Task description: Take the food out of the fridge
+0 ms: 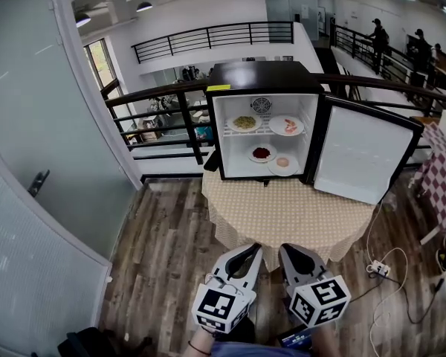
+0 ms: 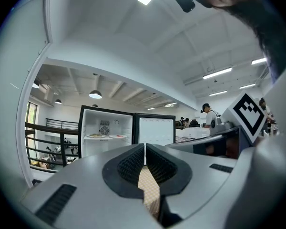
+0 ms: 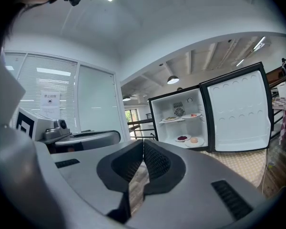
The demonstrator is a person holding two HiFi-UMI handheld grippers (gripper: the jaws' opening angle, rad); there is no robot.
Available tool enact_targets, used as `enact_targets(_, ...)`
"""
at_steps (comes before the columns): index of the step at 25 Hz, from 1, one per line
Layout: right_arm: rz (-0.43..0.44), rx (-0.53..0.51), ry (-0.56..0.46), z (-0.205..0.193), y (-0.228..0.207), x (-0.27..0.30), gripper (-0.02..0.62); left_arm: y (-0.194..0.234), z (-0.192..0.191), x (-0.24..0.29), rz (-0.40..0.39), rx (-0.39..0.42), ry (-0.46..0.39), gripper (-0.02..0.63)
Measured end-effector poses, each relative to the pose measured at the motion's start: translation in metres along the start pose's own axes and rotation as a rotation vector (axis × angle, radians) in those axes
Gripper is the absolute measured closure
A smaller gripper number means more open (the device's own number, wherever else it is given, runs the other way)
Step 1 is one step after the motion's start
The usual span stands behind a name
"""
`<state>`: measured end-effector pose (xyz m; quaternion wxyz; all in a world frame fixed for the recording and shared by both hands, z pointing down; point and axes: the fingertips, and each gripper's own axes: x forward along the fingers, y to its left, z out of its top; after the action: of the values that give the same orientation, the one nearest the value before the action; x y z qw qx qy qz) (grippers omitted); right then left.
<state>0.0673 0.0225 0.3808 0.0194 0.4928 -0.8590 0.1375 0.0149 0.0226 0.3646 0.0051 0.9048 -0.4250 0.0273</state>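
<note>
A black mini fridge (image 1: 262, 76) stands on a round table with a beige checked cloth (image 1: 282, 214), its door (image 1: 364, 155) swung open to the right. The top shelf holds a plate of yellow-green food (image 1: 245, 123) and a plate of pink food (image 1: 287, 126). Below sit a plate of dark red food (image 1: 262, 154) and a plate with a pale round piece (image 1: 283, 163). My left gripper (image 1: 253, 249) and right gripper (image 1: 285, 248) hang side by side short of the table's near edge, both shut and empty. The fridge (image 2: 105, 132) (image 3: 181, 123) shows ahead past each gripper's closed tips (image 2: 145, 147) (image 3: 143, 143).
A frosted glass wall with a door (image 1: 37, 184) runs along the left. A black railing (image 1: 171, 117) stands behind the table. On the wood floor at right lie a power strip (image 1: 379, 268) and white cables. A red checked table (image 1: 442, 177) is at far right.
</note>
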Motion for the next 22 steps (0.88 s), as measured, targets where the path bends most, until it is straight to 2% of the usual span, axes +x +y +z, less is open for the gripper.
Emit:
enact_targets(10,-0.027,0.013,0.03,0.017,-0.017,0.087,0.578,0.079,0.002,0.054,-0.034,-0.018,0.004,0.586)
enact_targets(22,-0.08,0.037,0.046,0.021,-0.037,0.163,0.578,0.137,-0.004,0.103,-0.122,-0.027,0.018,0.586)
